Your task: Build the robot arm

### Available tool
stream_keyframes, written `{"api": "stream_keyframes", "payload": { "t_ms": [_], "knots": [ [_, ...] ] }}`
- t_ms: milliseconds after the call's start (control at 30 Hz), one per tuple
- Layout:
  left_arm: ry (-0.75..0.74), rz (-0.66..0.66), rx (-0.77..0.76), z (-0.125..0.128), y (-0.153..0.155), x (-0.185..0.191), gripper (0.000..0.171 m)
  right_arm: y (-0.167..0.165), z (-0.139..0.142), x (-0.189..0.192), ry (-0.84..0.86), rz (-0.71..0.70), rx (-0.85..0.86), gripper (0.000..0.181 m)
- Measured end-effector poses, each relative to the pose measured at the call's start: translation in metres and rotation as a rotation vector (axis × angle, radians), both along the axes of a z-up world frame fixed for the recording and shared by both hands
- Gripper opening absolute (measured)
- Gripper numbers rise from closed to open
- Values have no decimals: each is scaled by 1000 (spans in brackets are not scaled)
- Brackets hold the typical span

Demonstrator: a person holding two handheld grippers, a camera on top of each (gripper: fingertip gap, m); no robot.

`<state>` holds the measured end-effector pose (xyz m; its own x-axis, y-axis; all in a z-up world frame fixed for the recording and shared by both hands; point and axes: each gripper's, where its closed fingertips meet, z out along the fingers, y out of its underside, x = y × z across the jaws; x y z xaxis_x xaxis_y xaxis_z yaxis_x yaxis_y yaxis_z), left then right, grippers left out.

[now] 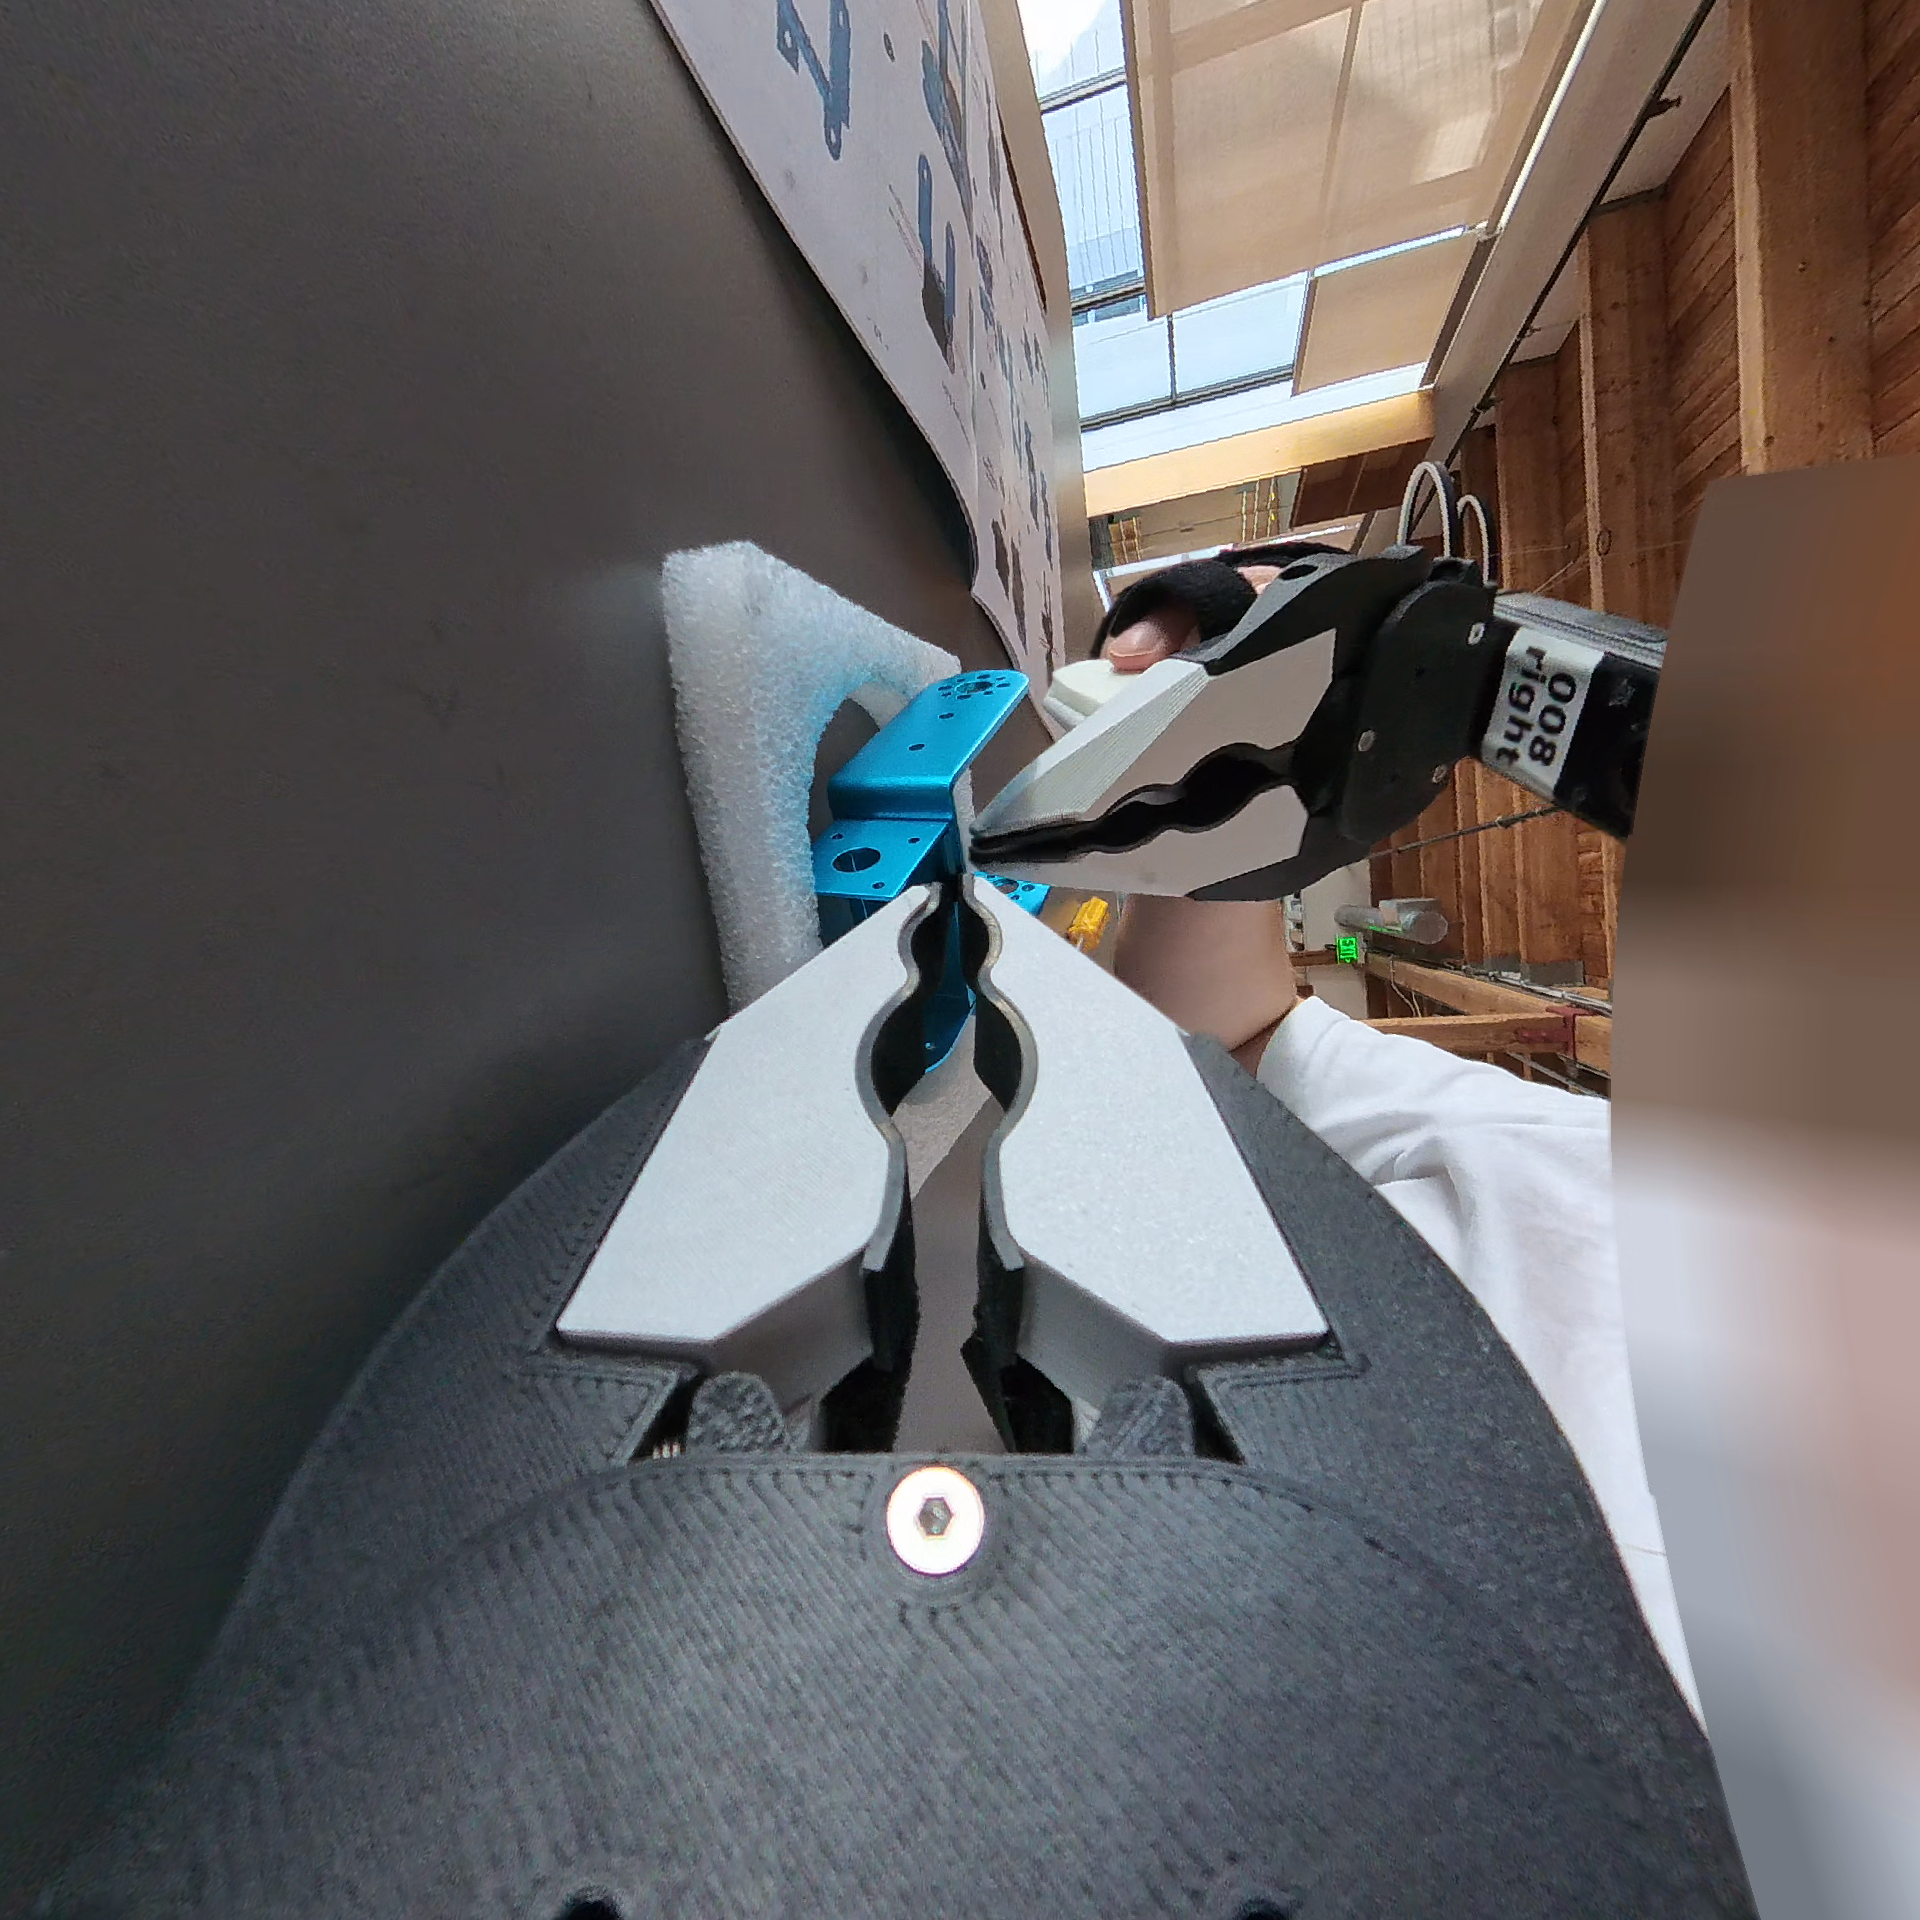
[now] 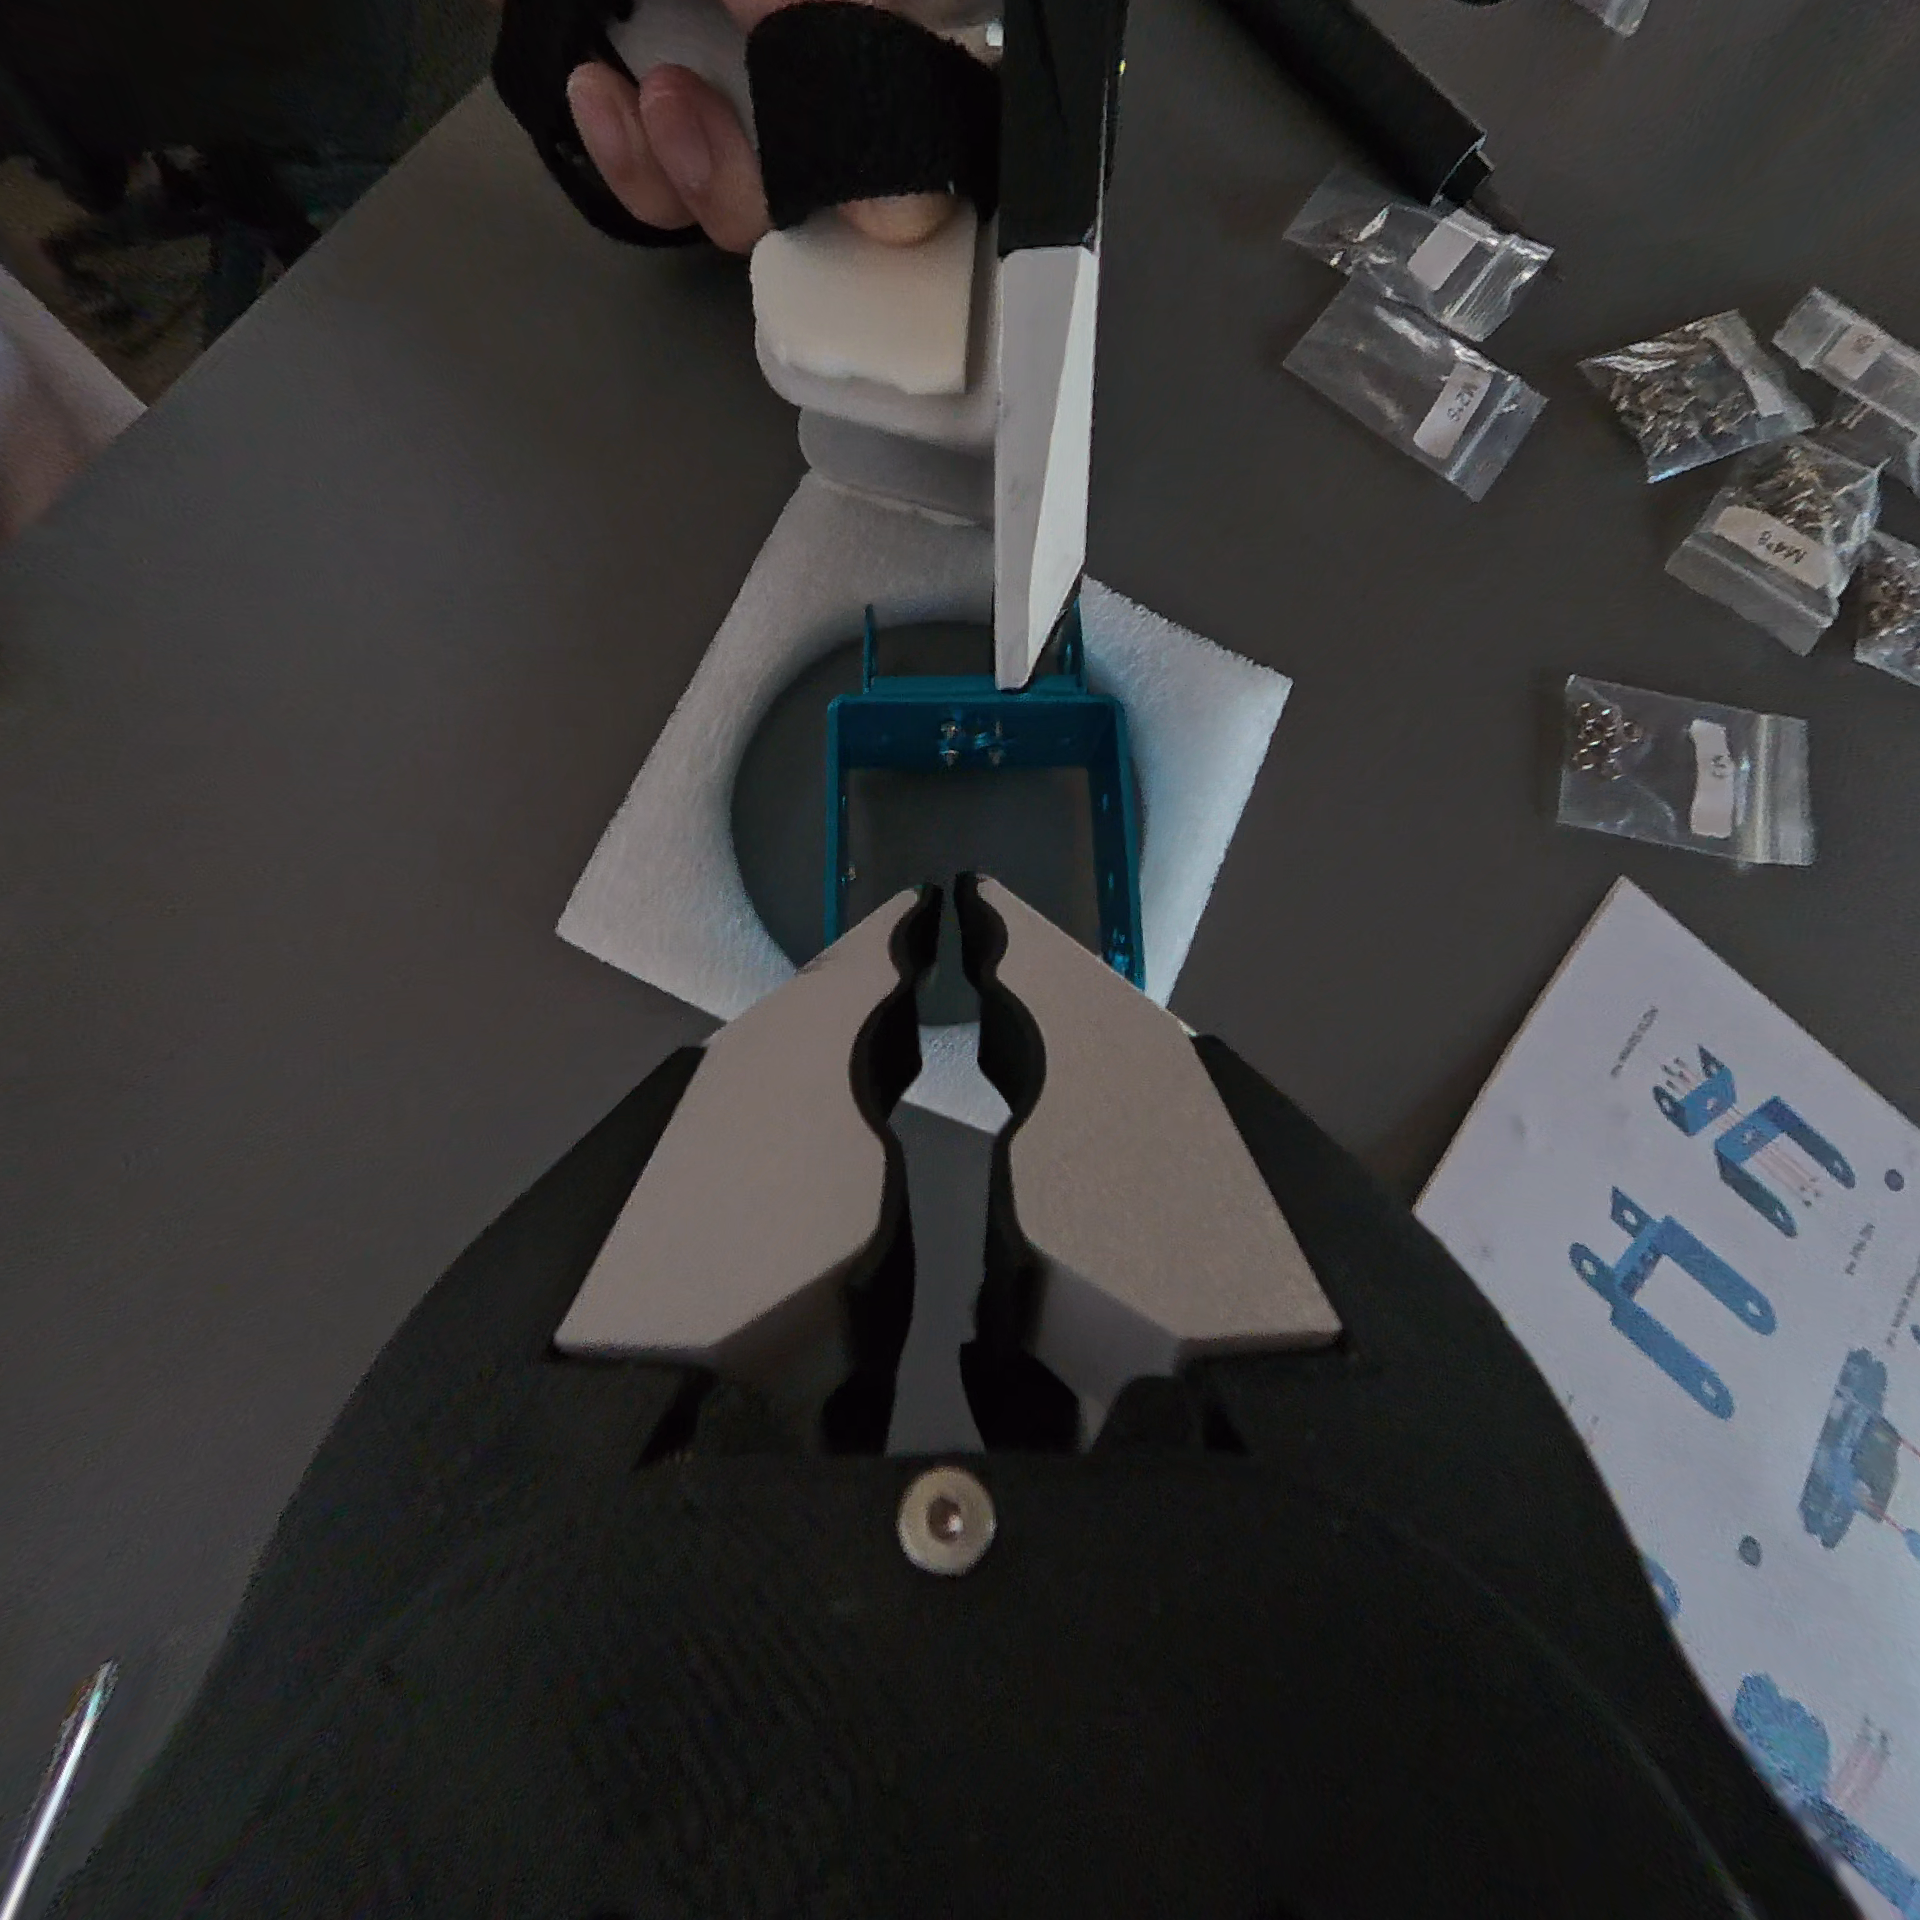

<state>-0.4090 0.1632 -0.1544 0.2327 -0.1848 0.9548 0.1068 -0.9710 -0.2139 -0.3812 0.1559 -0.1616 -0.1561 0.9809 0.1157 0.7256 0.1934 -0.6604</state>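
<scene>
A blue metal bracket assembly (image 2: 977,727) stands in the round hole of a white foam block (image 2: 644,873) on the grey table (image 2: 364,623). Small screws (image 2: 966,743) stick out of its cross plate. My left gripper (image 1: 953,888) is shut on a thin wall of the blue bracket (image 1: 904,769), next to the foam (image 1: 748,707). In the right wrist view it comes down from above (image 2: 1023,665) onto the bracket's far edge. My right gripper (image 2: 956,883) is shut just above the bracket's open side, with nothing visible between its tips. In the left wrist view its tips (image 1: 977,840) almost touch the bracket.
Several clear bags of small hardware (image 2: 1704,400) lie at the right. A printed sheet with blue drawings (image 2: 1662,1299) lies at the lower right and also shows in the left wrist view (image 1: 935,208). A black tube (image 2: 1382,94) lies at the top. A metal tool shaft (image 2: 62,1766) lies at the lower left. One gripper's finger ends stand about 4 cm off the other's.
</scene>
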Motion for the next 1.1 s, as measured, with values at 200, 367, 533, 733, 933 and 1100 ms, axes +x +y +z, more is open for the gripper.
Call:
{"api": "stream_keyframes", "payload": {
  "t_ms": [200,367,533,733,933,1100],
  "knots": [
    [17,-57,-4,-1,-6,3,0,-21,1,4,-3,22,-133,1],
    [25,-92,-13,-1,-13,5,0,-25,-3,0,-27,19,-86,4],
    [20,-88,-18,-1,-13,5,0,-20,-15,4,-176,1,-38,11],
    [25,-90,-12,-1,-14,5,0,-21,-17,-1,-316,83,52,11],
    [20,-94,-13,-1,-14,5,0,-18,-20,0,-360,235,113,9],
    [19,-107,-12,-1,-15,6,0,-20,-17,-2,-344,386,124,11]
  ]
}}
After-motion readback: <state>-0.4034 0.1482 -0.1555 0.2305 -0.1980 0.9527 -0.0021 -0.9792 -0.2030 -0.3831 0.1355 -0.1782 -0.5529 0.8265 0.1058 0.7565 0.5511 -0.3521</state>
